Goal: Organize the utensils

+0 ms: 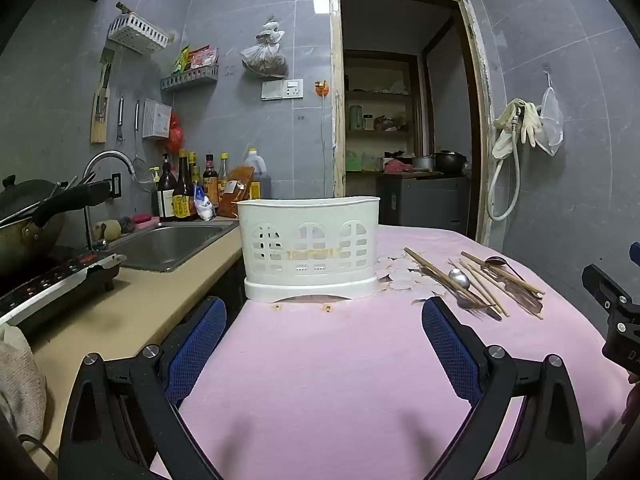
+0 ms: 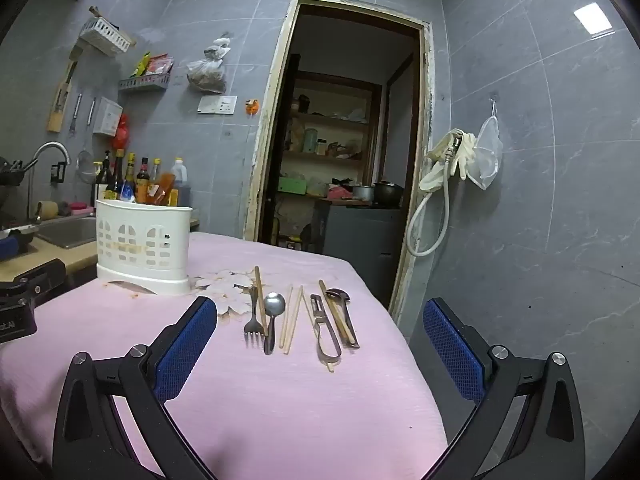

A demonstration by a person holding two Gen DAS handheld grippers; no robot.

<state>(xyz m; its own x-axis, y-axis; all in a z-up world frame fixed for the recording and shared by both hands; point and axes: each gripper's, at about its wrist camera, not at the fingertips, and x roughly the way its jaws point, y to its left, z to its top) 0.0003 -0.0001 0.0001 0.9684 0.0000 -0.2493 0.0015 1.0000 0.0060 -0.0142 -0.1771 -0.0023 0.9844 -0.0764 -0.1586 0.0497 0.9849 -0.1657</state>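
A white slotted utensil holder (image 1: 310, 248) (image 2: 142, 248) stands upright on the pink cloth. To its right lie loose utensils: a fork (image 2: 254, 320), a steel spoon (image 2: 273, 312) (image 1: 459, 280), several wooden chopsticks (image 2: 291, 320) (image 1: 480, 284), a peeler (image 2: 325, 328) and a dark ladle-like spoon (image 2: 342, 312). My left gripper (image 1: 324, 320) is open, pointed at the holder from a short way back. My right gripper (image 2: 320, 320) is open above the cloth, short of the utensils. Nothing is between either pair of fingers.
The pink-covered table (image 1: 320, 380) drops off at its right edge. Left of it run a counter with a sink (image 1: 168, 244), a cooktop (image 1: 52, 284), a wok (image 1: 24, 220) and sauce bottles (image 1: 188, 188). An open doorway (image 1: 404, 120) lies behind.
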